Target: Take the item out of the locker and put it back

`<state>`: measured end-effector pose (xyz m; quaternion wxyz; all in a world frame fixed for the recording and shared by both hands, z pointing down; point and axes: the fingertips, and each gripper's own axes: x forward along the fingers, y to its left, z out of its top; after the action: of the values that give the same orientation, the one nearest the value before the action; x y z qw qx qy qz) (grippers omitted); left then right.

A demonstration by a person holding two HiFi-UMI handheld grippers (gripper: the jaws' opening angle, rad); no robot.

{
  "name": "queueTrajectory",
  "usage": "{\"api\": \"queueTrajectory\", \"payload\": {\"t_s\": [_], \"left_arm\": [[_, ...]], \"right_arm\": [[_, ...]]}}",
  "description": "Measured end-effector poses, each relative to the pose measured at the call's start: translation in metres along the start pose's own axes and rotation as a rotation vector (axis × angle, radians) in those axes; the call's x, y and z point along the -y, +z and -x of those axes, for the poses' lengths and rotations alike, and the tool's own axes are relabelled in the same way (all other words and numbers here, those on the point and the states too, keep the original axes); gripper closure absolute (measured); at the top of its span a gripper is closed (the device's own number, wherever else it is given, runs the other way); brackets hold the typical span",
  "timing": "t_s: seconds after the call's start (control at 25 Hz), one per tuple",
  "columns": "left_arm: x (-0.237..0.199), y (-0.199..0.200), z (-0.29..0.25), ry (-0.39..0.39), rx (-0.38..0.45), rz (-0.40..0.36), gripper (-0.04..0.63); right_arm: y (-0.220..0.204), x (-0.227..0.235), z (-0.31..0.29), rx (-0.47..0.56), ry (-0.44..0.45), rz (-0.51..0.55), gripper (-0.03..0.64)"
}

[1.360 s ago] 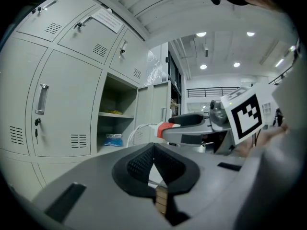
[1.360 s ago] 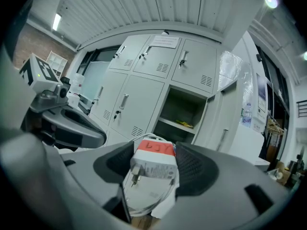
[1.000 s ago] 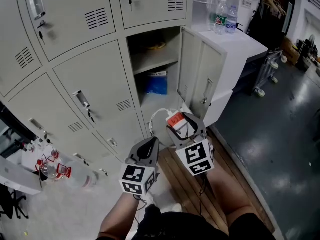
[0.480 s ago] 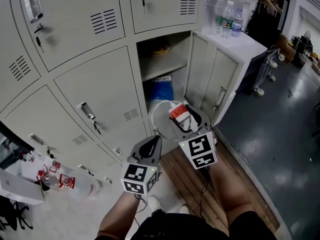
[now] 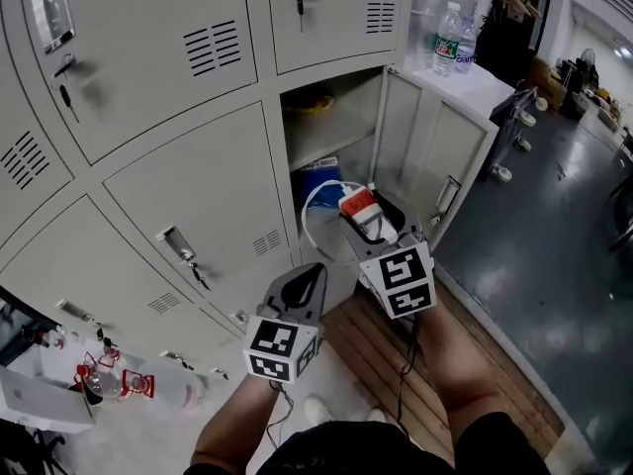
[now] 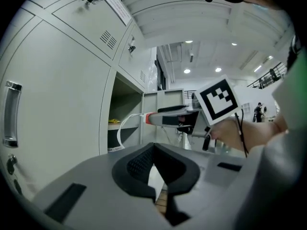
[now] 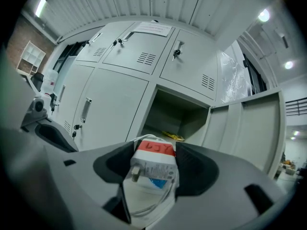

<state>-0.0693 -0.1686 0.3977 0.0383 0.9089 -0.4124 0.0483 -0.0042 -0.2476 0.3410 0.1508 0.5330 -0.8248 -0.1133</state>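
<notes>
My right gripper (image 5: 368, 212) is shut on a white charger (image 5: 360, 207) with a red taped label and a looped white cable (image 5: 315, 228). It holds the charger in front of the open locker compartment (image 5: 348, 95), level with the lower space beneath the shelf. In the right gripper view the charger (image 7: 152, 166) fills the gap between the dark pads, and the open compartment (image 7: 178, 115) lies straight ahead. My left gripper (image 5: 308, 279) hovers lower left of the right one, shut, with nothing in it. The left gripper view shows its jaws (image 6: 156, 176) closed together and the charger (image 6: 154, 119) off beyond them.
The locker door (image 5: 435, 161) hangs open to the right. A blue bag (image 5: 318, 174) lies below the shelf and a yellow item (image 5: 309, 99) on it. Water bottles (image 5: 451, 34) stand on a white cabinet at the right. Wooden boards (image 5: 368, 336) cover the floor underfoot.
Both grippers have moved up and toward the lockers. The right one has carried the charger closer to the open compartment, still gripped.
</notes>
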Motion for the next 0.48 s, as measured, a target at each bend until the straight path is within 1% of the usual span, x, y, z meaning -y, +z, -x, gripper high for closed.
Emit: {"api": "queueTrajectory", "payload": {"t_s": [0.28, 0.48], "left_arm": [[-0.010, 0.004, -0.005, -0.060, 0.000, -0.018, 0.592], [-0.013, 0.006, -0.009, -0.083, 0.002, -0.017, 0.592]], "right_arm": [[0.011, 0.017, -0.019, -0.003, -0.080, -0.007, 0.345], [0.017, 0.025, -0.031, -0.007, -0.104, -0.014, 0.345]]}}
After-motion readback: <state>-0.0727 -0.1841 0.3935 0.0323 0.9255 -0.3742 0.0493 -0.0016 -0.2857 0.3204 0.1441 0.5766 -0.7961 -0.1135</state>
